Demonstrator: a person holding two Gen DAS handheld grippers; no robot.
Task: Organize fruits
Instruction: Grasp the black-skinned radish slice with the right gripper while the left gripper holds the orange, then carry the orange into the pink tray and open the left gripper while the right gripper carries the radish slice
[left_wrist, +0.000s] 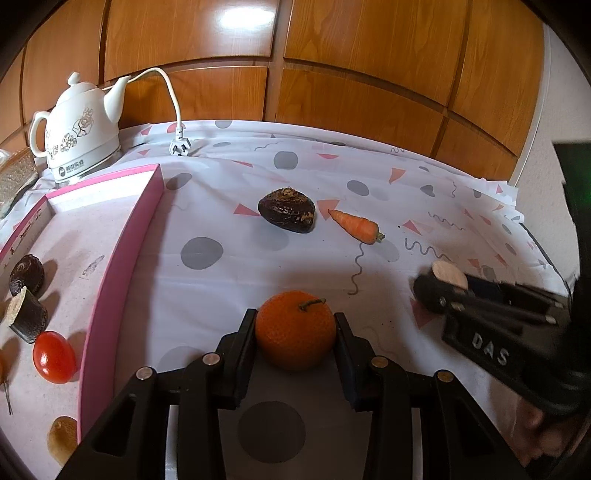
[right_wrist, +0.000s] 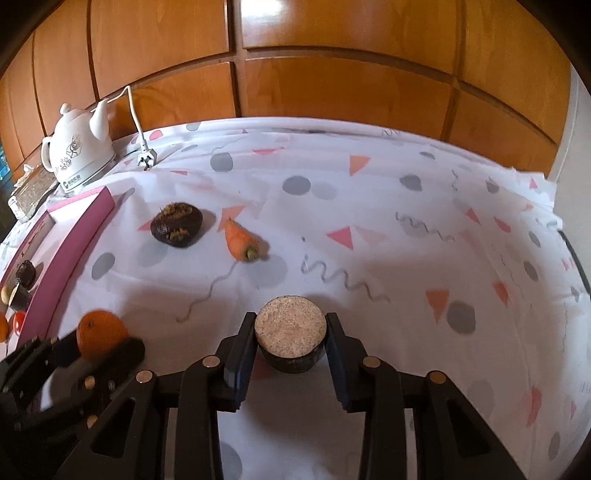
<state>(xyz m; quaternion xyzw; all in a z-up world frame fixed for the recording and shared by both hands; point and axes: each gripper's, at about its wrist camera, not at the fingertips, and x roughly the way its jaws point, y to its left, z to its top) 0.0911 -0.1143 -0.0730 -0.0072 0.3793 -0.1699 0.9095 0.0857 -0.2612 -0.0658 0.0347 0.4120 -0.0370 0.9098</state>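
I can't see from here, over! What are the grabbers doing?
Left gripper shut on orange. Right gripper shut on dark cut piece. Pink tray at left, path clear.

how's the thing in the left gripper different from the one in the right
The left gripper holds a whole round orange with bright peel and a short stem; the right gripper holds a dark-skinned cut piece, a short cylinder with a pale flat face turned up. The orange looks somewhat larger. Both are clamped between black fingers over the patterned cloth.

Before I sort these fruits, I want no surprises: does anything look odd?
Yes: a small orange carrot lies on the patterned tablecloth among the fruit, and the white kettle's plug lies loose there.
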